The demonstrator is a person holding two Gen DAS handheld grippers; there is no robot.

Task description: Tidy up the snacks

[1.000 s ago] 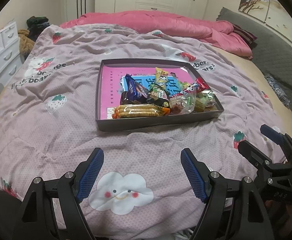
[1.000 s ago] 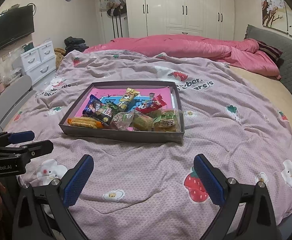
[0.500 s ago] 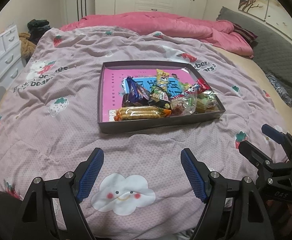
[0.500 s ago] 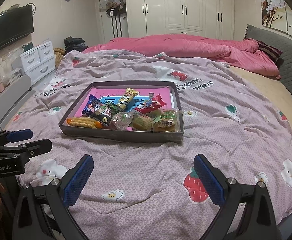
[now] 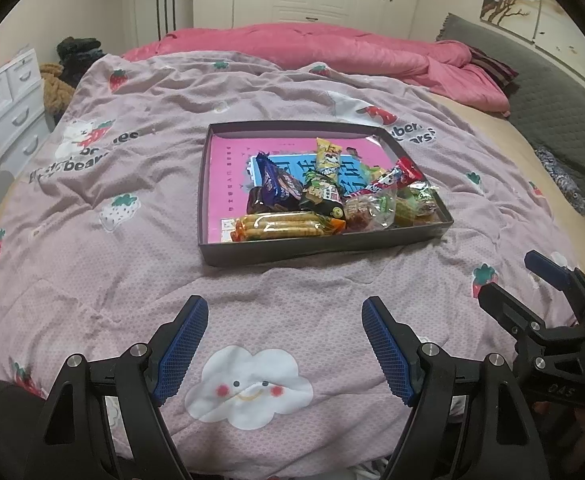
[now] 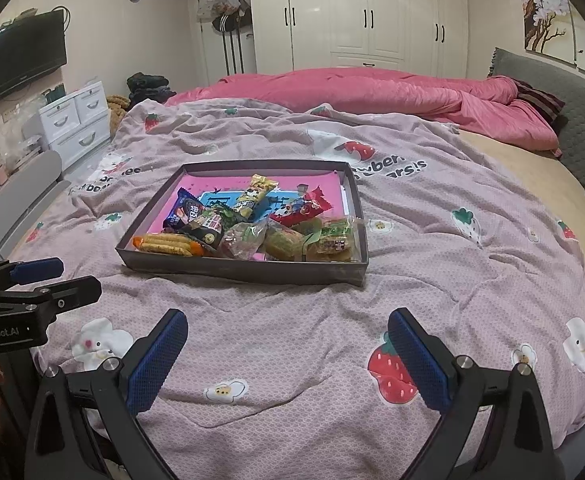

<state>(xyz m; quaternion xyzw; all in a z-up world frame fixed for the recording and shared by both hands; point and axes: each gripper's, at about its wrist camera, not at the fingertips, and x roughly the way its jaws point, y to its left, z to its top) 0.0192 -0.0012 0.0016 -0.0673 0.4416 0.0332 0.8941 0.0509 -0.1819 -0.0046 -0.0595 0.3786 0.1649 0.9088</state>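
Where the left wrist camera looks down its own fingers, the left gripper [image 5: 284, 322] stands with its jaws spread wide and nothing between them, hanging over the pink-grey quilt [image 5: 132, 264] just above a printed smiling cloud [image 5: 248, 386]. The shallow dark tray [image 5: 324, 246] lies on the quilt ahead of that claw, apart from it and a little toward the right, with a strip of bare quilt between. Its snacks [image 5: 332, 200] are heaped in the near right part of the tray: a long orange biscuit pack [image 5: 284, 228] along the near wall, a blue packet [image 5: 274, 182] behind it, a yellow bar [image 5: 328, 156] and a red wrapper [image 5: 396, 178] further back; the pink floor on the left is bare. The right gripper [image 5: 532, 280] shows at the right edge, off to the side of the tray. In the right wrist view, the right gripper [image 6: 288, 332] is likewise wide apart and holds nothing, above the quilt [image 6: 452, 280] beside a printed strawberry [image 6: 392, 374]. The tray [image 6: 244, 270] sits ahead and slightly left of it, well clear of the fingertips, the snacks [image 6: 252, 224] crowded against its near wall. The left gripper [image 6: 52, 276] reaches in from the left edge, short of the tray's near left corner.
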